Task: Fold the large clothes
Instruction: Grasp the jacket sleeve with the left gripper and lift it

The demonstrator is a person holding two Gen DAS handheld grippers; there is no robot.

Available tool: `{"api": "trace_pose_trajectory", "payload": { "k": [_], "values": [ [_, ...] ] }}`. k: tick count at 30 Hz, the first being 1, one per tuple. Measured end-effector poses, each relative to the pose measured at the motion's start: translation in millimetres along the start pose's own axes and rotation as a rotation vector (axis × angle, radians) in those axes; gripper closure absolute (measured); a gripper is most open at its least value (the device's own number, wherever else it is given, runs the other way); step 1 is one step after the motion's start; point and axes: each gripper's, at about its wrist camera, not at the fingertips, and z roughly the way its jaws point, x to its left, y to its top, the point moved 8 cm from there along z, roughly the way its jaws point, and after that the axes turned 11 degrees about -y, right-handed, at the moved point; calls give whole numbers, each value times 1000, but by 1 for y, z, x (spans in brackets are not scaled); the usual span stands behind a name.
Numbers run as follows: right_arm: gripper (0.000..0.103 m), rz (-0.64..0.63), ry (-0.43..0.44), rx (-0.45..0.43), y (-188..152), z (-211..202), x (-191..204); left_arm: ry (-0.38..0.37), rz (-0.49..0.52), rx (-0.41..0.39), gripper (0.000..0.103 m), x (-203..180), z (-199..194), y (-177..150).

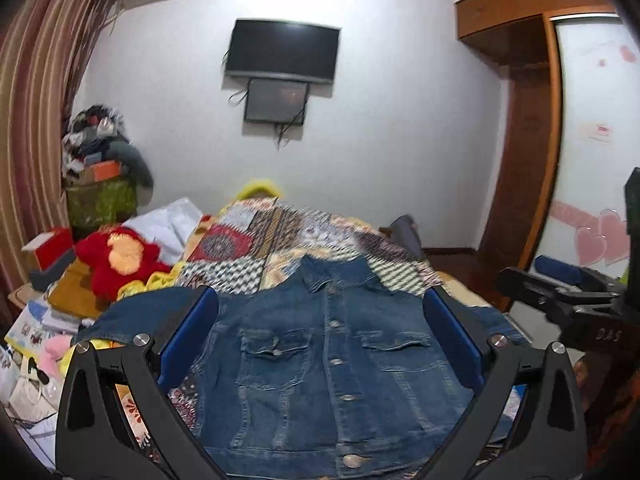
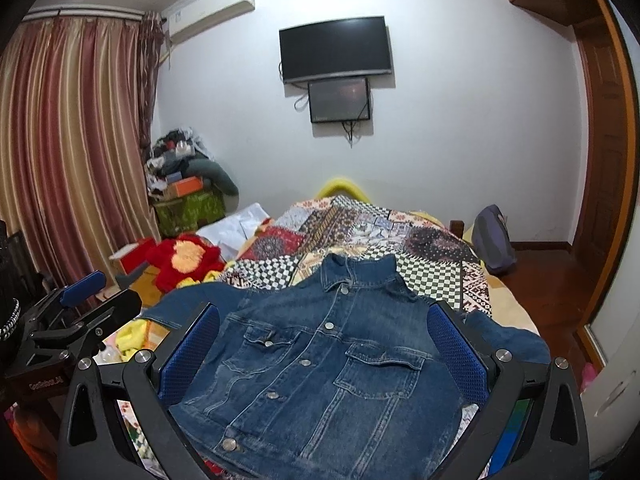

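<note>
A blue denim jacket [image 1: 320,364] lies flat and buttoned, front up, on the patterned bedspread [image 1: 280,240], collar toward the far wall, sleeves spread to both sides. It also shows in the right wrist view [image 2: 320,364]. My left gripper [image 1: 320,344] is open and empty above the jacket's lower half, blue pads wide apart. My right gripper [image 2: 320,352] is also open and empty above the jacket. The right gripper shows at the right edge of the left wrist view [image 1: 560,304]; the left gripper shows at the left edge of the right wrist view [image 2: 72,320].
A red and yellow plush toy [image 1: 120,260] and clutter lie left of the bed. A pile of boxes and clothes [image 1: 100,168] stands by the striped curtain [image 1: 36,120]. A TV [image 1: 282,50] hangs on the far wall. A wooden wardrobe [image 1: 528,120] stands right. A grey bag [image 2: 492,240] sits beside the bed.
</note>
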Motion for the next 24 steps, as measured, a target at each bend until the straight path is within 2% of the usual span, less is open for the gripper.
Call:
{"api": "trace_pose_trajectory", "payload": {
  "k": [5, 9, 12, 17, 20, 22, 24],
  "values": [
    [0, -11, -18, 38, 4, 48, 15, 66, -78, 83, 0, 55, 34, -19],
    [0, 7, 9, 102, 4, 96, 29, 127, -166, 161, 0, 109, 61, -41],
    [0, 29, 14, 143, 5, 131, 33, 202, -207, 211, 0, 156, 78, -62],
    [0, 40, -25, 256, -5, 195, 33, 301, -282, 322, 0, 229, 103, -98],
    [0, 16, -43, 357, -18, 238, 35, 350, -338, 403, 0, 271, 119, -120],
    [0, -4, -27, 421, -32, 260, 40, 341, -370, 446, 0, 288, 129, -130],
    [0, -21, 0, 486, -47, 278, 47, 297, -437, 473, 0, 301, 139, -141]
  ]
}}
